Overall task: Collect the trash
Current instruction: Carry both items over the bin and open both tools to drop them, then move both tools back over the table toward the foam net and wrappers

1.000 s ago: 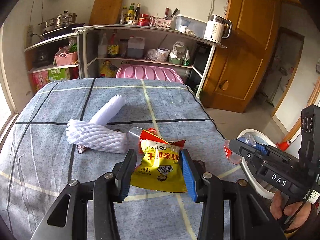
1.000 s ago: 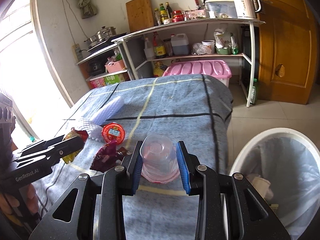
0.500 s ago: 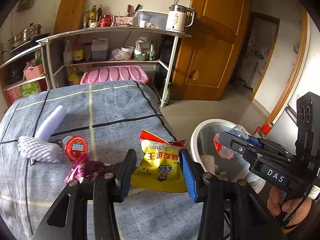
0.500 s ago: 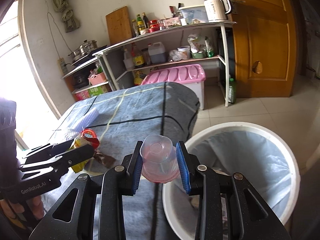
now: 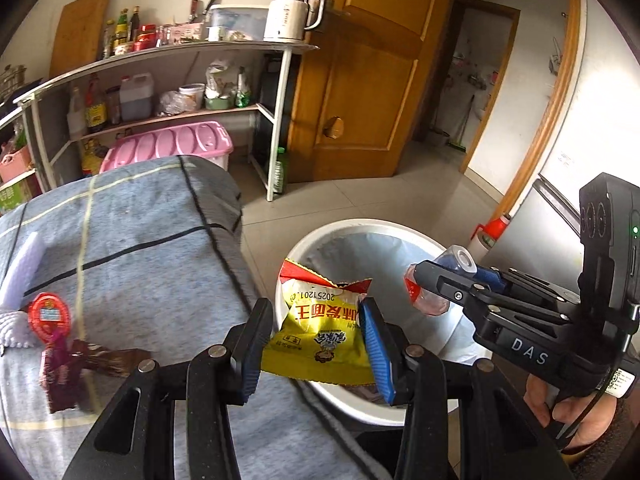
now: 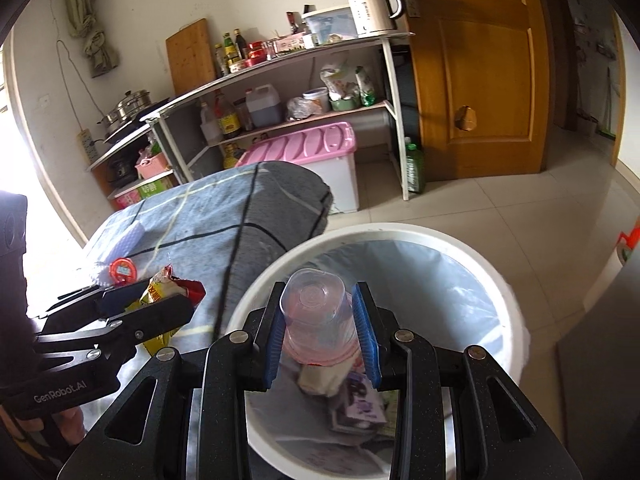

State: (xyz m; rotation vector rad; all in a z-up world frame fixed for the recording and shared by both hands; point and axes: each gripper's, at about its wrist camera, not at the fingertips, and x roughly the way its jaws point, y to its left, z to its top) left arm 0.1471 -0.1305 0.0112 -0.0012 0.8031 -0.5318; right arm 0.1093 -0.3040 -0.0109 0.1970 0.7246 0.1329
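Left wrist view
Left gripper (image 5: 316, 344): clamped on a yellow packet (image 5: 320, 332), one pad at each side edge, the torn red top standing up.
Packet's place: over the near-left rim of the bin (image 5: 384, 414) — part above the table (image 5: 140, 248) edge, part above the bin's mouth.
Right gripper (image 5: 430, 280): seen from the side at the right, out over the bin, a clear cup (image 5: 432, 294) pinched in its tips.
Still on the table: a red lid (image 5: 49, 314), a dark wrapper (image 5: 76, 368) near it and white foam net (image 5: 18, 280) at the far left.

Right wrist view
Right gripper (image 6: 320, 334): closed narrow on the cup (image 6: 314, 320), which sits bottom-up between the blue pads.
Cup's place: directly above the bin (image 6: 516, 320), whose liner already holds paper and wrappers — what exactly lies under the cup is hard to make out.
Left gripper (image 6: 160, 300): at the left, holding the packet (image 6: 158, 286) beside the bin's rim.

Step
In hand: carrying two pieces to the bin, the drop not yet made.
Next move, right: likely just open the jaws; the cup is well inside the rim.
Next move, left: carry the packet a little further right, clear of the rim, then let go.
After that: back to the table for the lid, wrapper and net.
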